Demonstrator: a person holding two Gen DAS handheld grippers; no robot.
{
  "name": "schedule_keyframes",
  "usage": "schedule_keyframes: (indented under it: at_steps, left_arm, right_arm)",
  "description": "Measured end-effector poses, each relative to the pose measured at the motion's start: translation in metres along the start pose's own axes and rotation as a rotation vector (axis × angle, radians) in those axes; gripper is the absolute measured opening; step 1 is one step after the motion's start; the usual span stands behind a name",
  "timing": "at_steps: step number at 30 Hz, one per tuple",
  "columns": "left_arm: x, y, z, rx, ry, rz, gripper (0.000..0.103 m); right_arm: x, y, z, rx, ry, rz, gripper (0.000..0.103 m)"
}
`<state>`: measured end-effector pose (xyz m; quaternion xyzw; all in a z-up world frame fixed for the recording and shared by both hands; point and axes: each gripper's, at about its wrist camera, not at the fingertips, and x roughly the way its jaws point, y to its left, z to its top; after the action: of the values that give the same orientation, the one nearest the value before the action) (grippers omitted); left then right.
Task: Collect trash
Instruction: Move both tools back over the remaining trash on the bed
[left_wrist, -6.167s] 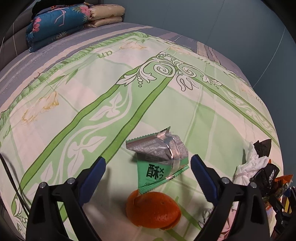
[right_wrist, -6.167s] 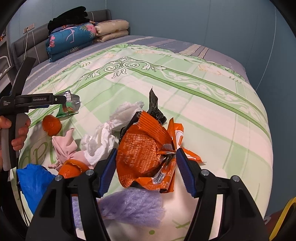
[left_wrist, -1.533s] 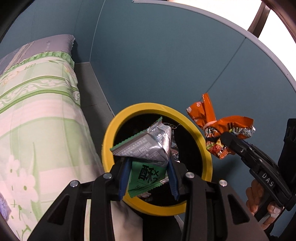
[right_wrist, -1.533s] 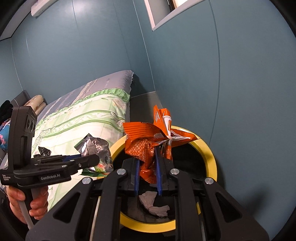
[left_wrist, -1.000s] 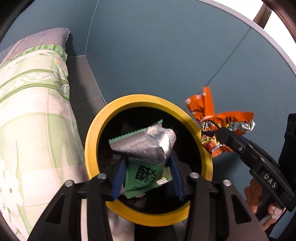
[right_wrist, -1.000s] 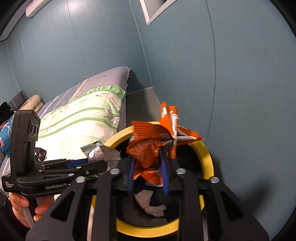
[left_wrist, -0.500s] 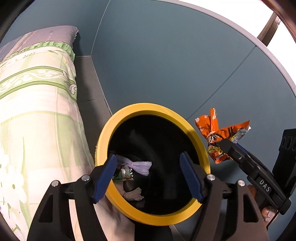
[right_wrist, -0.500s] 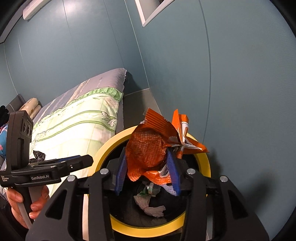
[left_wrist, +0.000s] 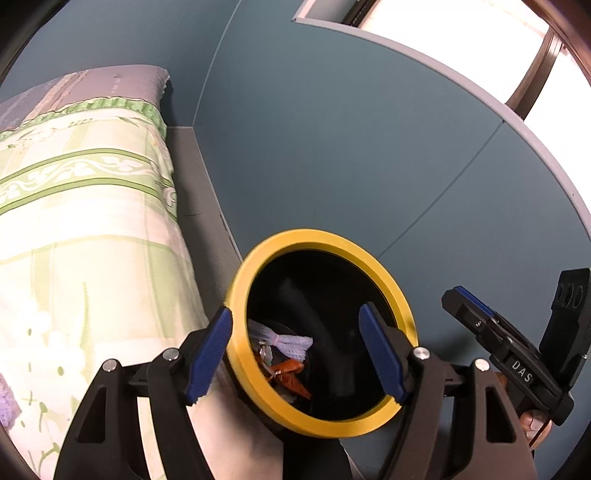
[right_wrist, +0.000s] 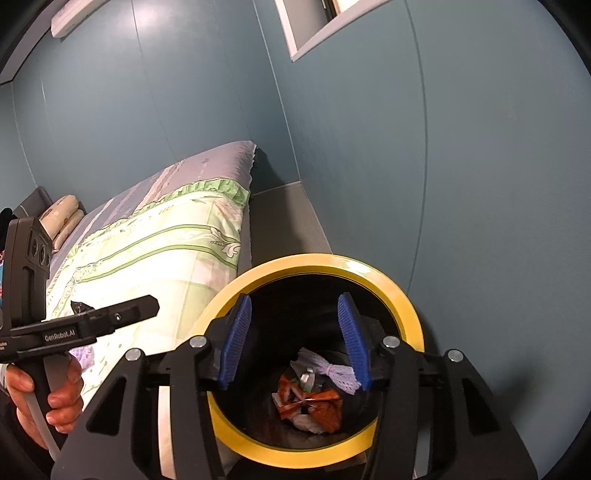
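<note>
Inspector: Your right tool (right_wrist: 293, 338) stands apart over the yellow-rimmed bin (right_wrist: 373, 271), its jaws having just been opening, with nothing between them. The orange wrapper (right_wrist: 314, 402) lies at the bottom of the bin, beside a purple mesh scrap (right_wrist: 340, 371).

Operator: And the left?

Inspector: Your left tool (left_wrist: 295, 354) is likewise apart and empty, held above the rim on the side nearest the bed (left_wrist: 81, 206). A silver-lined wrapper (left_wrist: 266, 356) is partly visible in the bin under the mesh.

Operator: So which step is this?

Inspector: The drop, and I judge it complete for both hands. A black scrap (right_wrist: 79, 306) shows on the bed cover, so the collection looks unfinished. Your next move calls for swinging both tools back over the bed, jaws kept wide, and settling on one piece per hand
</note>
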<state>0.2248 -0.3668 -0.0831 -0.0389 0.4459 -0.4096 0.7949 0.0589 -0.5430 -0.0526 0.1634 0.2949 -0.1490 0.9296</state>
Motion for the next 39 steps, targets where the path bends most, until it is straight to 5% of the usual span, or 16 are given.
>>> schedule_keyframes:
  at_steps: [18,39]
  left_arm:
    - [-0.123,0.083,0.002,-0.084,-0.169,0.169,0.069]
    - [-0.286,0.242,-0.077,-0.326,-0.288,0.505,0.077]
  right_arm:
    - [-0.025,0.079,0.001,-0.137,-0.037,0.123,0.048]
    - [0.004,0.277,-0.043,-0.41,0.071,0.437,0.054]
